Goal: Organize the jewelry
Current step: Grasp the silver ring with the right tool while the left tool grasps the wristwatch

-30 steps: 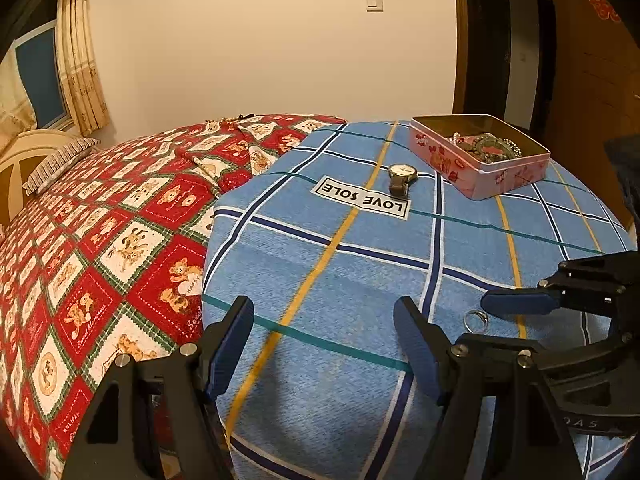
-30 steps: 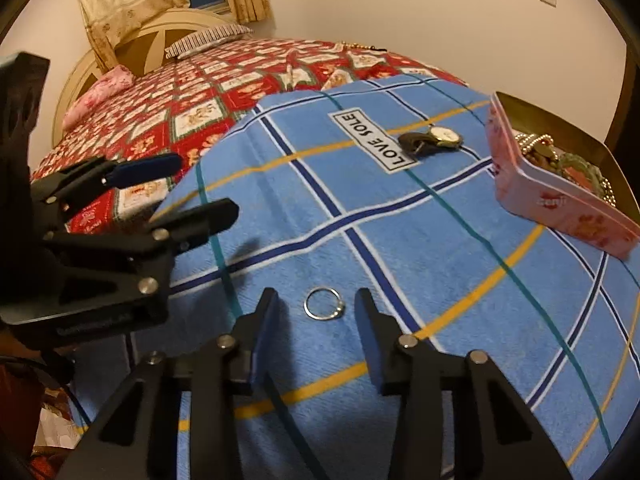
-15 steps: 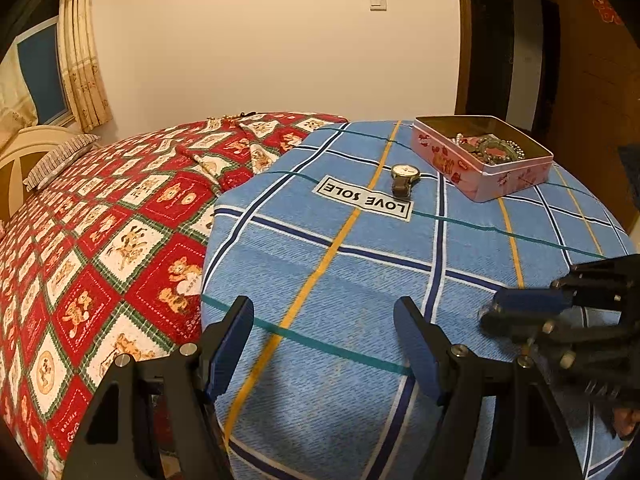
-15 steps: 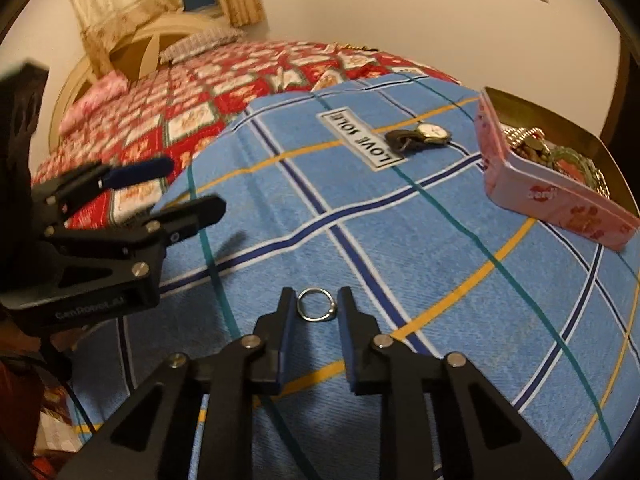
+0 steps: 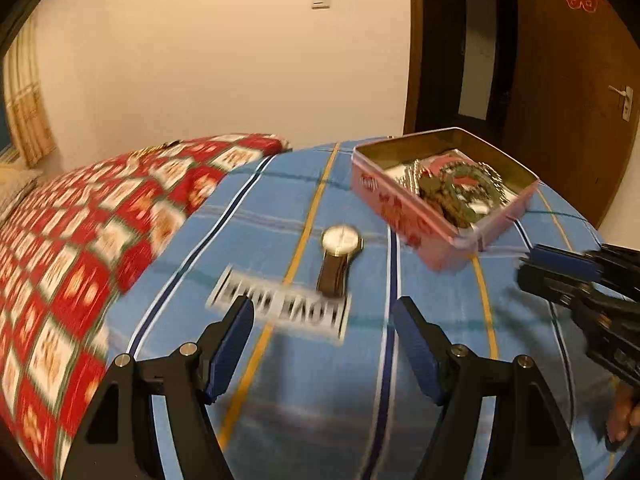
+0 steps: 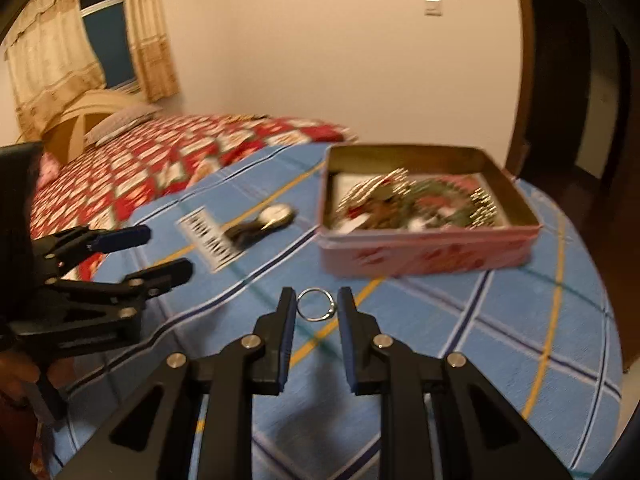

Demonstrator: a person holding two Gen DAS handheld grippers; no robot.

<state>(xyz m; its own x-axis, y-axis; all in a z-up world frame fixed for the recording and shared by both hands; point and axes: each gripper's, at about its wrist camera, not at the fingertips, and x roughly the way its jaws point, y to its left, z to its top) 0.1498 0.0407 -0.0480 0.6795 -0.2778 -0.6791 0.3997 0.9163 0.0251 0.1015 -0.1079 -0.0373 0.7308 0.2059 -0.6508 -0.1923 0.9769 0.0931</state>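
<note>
My right gripper [image 6: 317, 308] is shut on a small silver ring [image 6: 316, 304] and holds it above the blue checked cloth, short of the pink tin [image 6: 424, 256]. The tin holds several bracelets and necklaces; it also shows in the left wrist view [image 5: 400, 212]. A wristwatch [image 5: 338, 258] with a dark strap lies on the cloth left of the tin, and shows in the right wrist view [image 6: 262, 224]. My left gripper [image 5: 324, 344] is open and empty, hovering just short of the watch. The right gripper shows at the right edge of the left view [image 5: 560, 268].
A white "LOVE SOLE" label [image 5: 280, 308] is on the blue cloth [image 5: 440, 300]. A red patterned bedspread [image 5: 80, 240] lies to the left. A wooden door [image 5: 580, 92] stands at the back right. The cloth drops off at its rounded edges.
My right gripper closed on the ring, lifted it and carried it toward the tin. My left gripper moved forward toward the watch, still open.
</note>
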